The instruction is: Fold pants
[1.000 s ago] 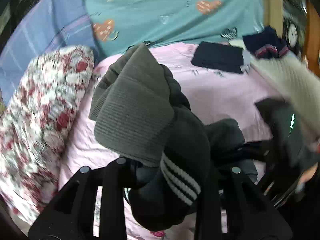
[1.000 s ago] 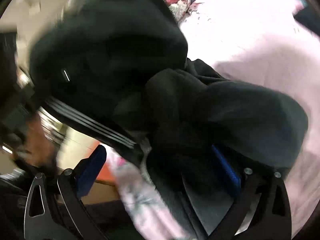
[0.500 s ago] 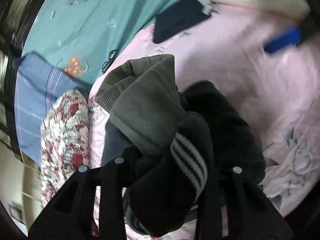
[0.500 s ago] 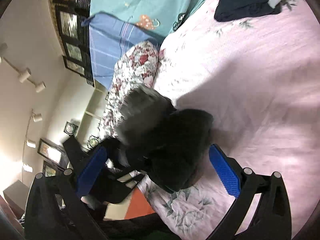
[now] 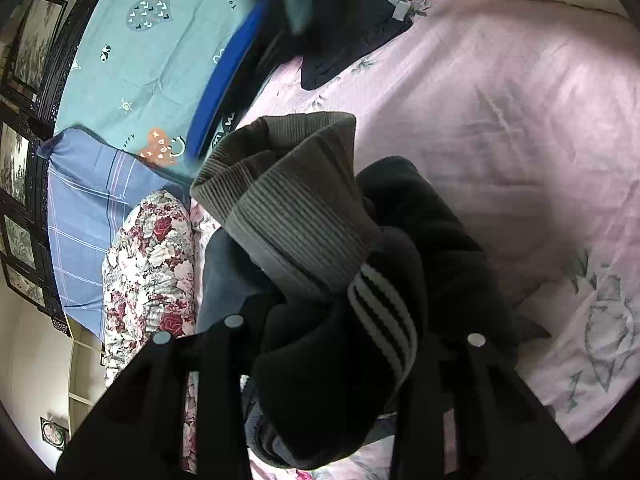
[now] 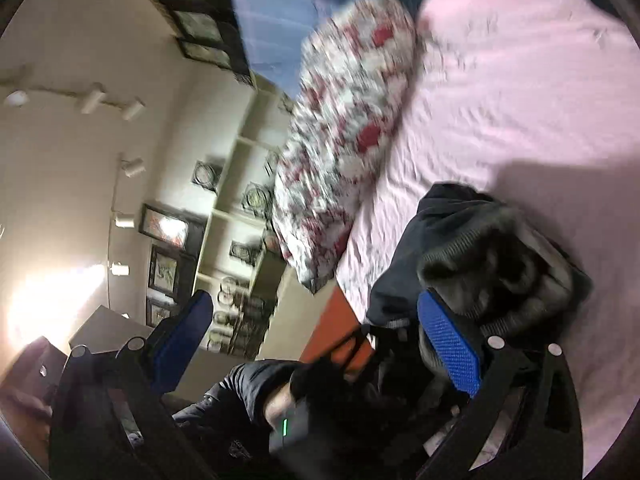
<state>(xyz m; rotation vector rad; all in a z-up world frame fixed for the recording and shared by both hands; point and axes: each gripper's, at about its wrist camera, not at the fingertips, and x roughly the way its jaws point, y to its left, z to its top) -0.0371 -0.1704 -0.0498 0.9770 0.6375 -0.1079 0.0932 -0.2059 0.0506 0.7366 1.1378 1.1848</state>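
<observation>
Pants (image 5: 320,300), bunched and clamped in left gripper (image 5: 332,360) at six o'clock above pink bedsheet (image 5: 500,120), cuff upward for shaking out; right gripper (image 6: 316,344) gaping, empty.

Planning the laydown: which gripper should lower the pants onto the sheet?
Left. The left gripper is clamped on the bunched black pants; the right gripper is open, empty, beside them over the pink sheet.

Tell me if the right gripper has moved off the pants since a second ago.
Yes. The right gripper, jaws open, has swung left off the dark pants, which now lie right of it; the floral pillow now sits mid-frame.
</observation>
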